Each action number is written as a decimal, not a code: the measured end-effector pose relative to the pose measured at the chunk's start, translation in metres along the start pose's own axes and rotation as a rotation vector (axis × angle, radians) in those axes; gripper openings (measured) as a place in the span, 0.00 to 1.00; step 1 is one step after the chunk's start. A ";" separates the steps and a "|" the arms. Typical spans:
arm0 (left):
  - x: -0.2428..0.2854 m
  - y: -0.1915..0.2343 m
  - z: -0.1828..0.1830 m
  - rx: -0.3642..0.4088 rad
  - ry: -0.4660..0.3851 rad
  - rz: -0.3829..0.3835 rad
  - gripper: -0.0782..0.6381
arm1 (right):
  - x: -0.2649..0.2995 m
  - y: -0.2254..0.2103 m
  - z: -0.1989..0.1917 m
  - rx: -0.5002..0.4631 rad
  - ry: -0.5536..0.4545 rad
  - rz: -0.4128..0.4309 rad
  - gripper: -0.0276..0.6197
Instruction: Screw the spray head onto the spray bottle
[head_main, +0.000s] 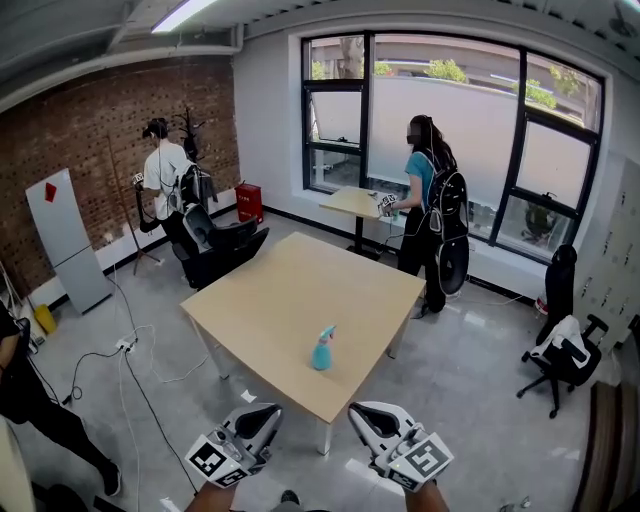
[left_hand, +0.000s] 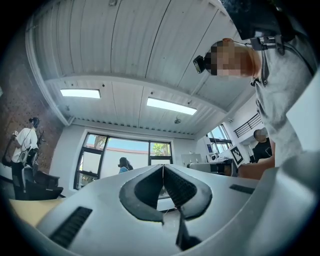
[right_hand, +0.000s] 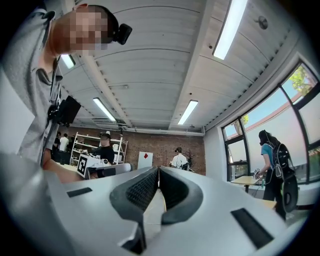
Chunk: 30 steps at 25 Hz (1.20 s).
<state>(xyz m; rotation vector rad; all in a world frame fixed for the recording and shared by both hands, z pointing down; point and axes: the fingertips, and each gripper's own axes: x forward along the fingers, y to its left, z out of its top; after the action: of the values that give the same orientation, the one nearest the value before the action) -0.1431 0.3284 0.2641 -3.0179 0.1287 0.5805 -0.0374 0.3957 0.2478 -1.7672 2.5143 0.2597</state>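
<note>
A small turquoise spray bottle (head_main: 322, 349) with its spray head on top stands upright near the front edge of a light wooden table (head_main: 290, 300). My left gripper (head_main: 262, 415) and my right gripper (head_main: 365, 412) hang side by side at the bottom of the head view, short of the table and apart from the bottle. Both are shut with nothing between the pads. In the left gripper view the gripper (left_hand: 163, 167) points up toward the ceiling and windows. The right gripper (right_hand: 158, 170) points toward the brick wall in its own view. The bottle shows in neither gripper view.
A person with a backpack (head_main: 432, 215) stands at a second small table (head_main: 355, 203) by the windows. Another person (head_main: 166, 182) stands by the brick wall near a black chair (head_main: 215, 245). An office chair (head_main: 560, 350) sits at right. Cables (head_main: 125, 350) lie on the floor at left.
</note>
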 end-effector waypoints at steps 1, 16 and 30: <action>0.005 0.005 -0.003 -0.003 0.004 0.002 0.12 | 0.004 -0.007 -0.003 0.007 0.002 0.002 0.05; 0.103 0.171 -0.082 -0.116 0.018 -0.087 0.12 | 0.136 -0.136 -0.060 0.021 0.046 -0.048 0.05; 0.188 0.273 -0.157 -0.182 0.078 -0.091 0.12 | 0.217 -0.249 -0.115 0.084 0.088 -0.012 0.05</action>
<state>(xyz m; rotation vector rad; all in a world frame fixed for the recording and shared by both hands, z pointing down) 0.0625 0.0312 0.3266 -3.2025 -0.0619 0.4925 0.1276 0.0927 0.3037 -1.7991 2.5317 0.0768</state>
